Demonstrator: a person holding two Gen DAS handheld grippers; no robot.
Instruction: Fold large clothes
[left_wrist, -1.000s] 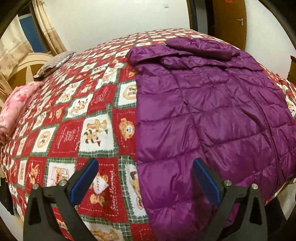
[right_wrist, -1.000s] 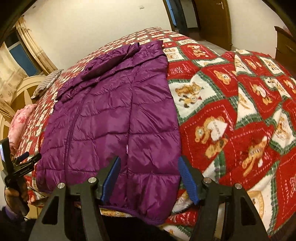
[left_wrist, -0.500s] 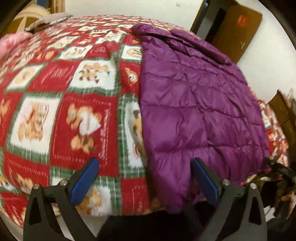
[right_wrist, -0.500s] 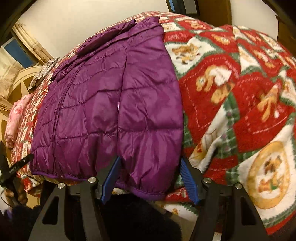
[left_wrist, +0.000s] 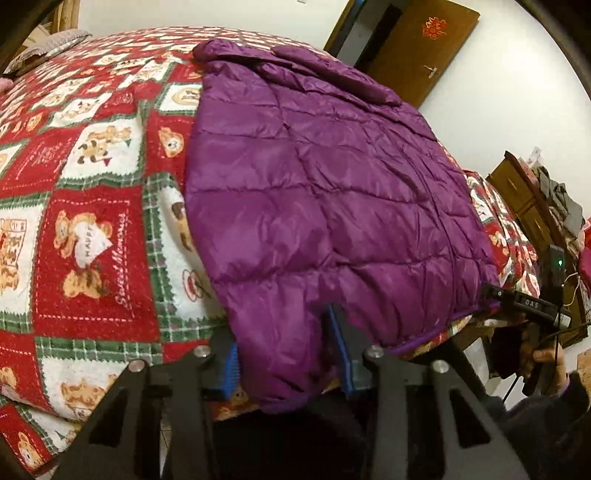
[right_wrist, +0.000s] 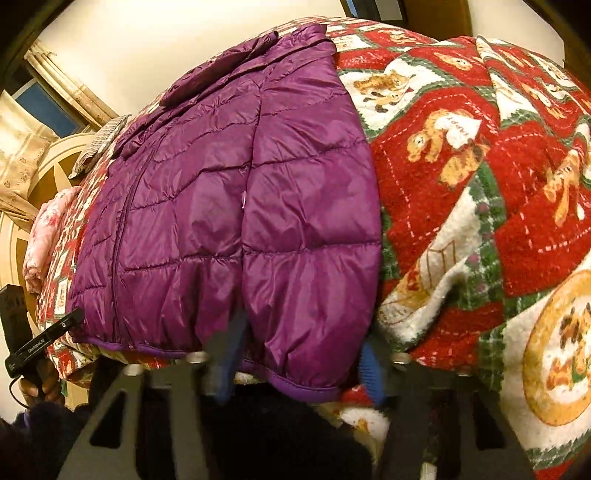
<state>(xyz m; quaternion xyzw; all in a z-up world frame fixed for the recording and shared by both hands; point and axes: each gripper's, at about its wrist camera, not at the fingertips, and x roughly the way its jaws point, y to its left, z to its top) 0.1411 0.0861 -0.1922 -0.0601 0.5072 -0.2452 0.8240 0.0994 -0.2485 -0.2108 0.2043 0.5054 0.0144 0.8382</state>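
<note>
Bedside, both grippers (left_wrist: 286, 354) (right_wrist: 299, 354) straddle the jacket (left_wrist: 325, 192) hem.

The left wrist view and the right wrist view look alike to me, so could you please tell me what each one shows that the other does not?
Only the left wrist view shows the brown door and a wooden cabinet. Only the right wrist view shows the curtains, the headboard and a pink bundle. Both show the purple jacket on the bear-print blanket, its hem corners between the left claw and the right claw.
</note>
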